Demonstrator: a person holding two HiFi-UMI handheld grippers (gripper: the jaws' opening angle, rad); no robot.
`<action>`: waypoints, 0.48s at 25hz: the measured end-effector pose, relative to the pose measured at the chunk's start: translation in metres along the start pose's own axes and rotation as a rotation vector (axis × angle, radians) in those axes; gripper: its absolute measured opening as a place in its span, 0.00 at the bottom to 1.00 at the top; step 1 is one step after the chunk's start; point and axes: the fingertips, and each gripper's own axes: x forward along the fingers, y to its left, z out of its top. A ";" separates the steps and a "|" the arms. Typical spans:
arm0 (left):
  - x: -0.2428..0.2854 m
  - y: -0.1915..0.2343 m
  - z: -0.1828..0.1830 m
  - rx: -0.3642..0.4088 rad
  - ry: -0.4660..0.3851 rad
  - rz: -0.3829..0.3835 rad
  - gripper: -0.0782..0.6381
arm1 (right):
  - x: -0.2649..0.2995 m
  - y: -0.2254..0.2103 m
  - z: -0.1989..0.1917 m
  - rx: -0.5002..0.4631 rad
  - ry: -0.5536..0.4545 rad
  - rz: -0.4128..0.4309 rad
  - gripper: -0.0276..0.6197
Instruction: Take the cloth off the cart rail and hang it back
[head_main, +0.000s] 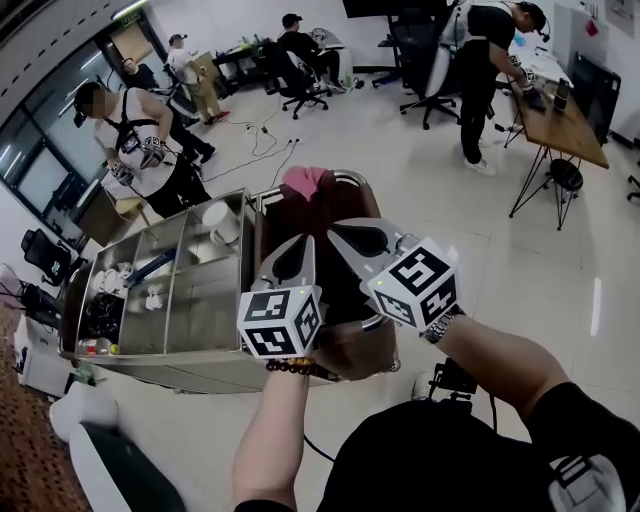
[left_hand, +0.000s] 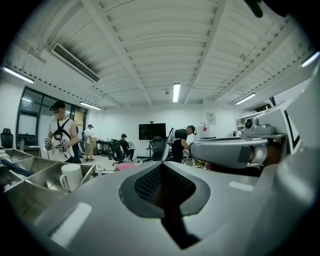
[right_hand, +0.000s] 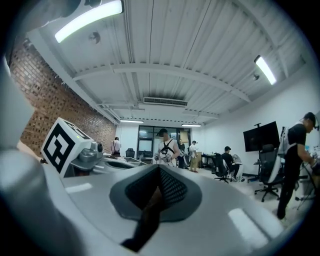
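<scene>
**A:** Cloth (head_main: 305, 183) first. Where is it?
**B:** It's a pink bunch at the right end of the cart (head_main: 205, 300), hard up against the cart rail (head_main: 350, 178). A darker reddish-brown part runs down between and under both grippers. I can't tell if it touches the rail or hangs clear.
**A:** Does it show in the gripper views?
**B:** In the left gripper view, yes: a pink lump just past the tips, left of centre. The right gripper view shows only a brownish strip in the jaw seam.
**A:** Left gripper (head_main: 310, 238)?
**B:** Jaws together, with a reddish-brown strip pinched in the seam. It's clamped on the cloth and points roughly level, away from the person.
**A:** Right gripper (head_main: 338, 229)?
**B:** Same. Jaws closed, with the cloth caught between them. It sits just beside the left one, marker cubes (head_main: 280, 322) side by side.
**A:** What's in the cart?
**B:** Steel trays, with a white mug (head_main: 220, 222) in the top one near the rail end. The items further along are too small to name.
**A:** Wrists?
**B:** A bead bracelet (head_main: 295, 367) on the left and a watch (head_main: 441, 325) on the right.
**A:** Background?
**B:** A person in a harness (head_main: 140, 150) stands beyond the cart. Another stands at a desk (head_main: 565, 130) at top right. More people sit by office chairs (head_main: 300, 85) at the back, and cables lie on the floor.
</scene>
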 end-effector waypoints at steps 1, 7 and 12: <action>-0.014 -0.002 -0.003 0.000 -0.009 -0.005 0.11 | -0.004 0.014 -0.001 -0.007 -0.001 -0.006 0.04; -0.062 -0.017 -0.005 -0.004 -0.039 -0.021 0.11 | -0.024 0.059 0.001 -0.023 0.003 -0.034 0.04; -0.089 -0.023 -0.007 -0.004 -0.063 -0.026 0.11 | -0.032 0.084 0.002 -0.039 0.008 -0.049 0.04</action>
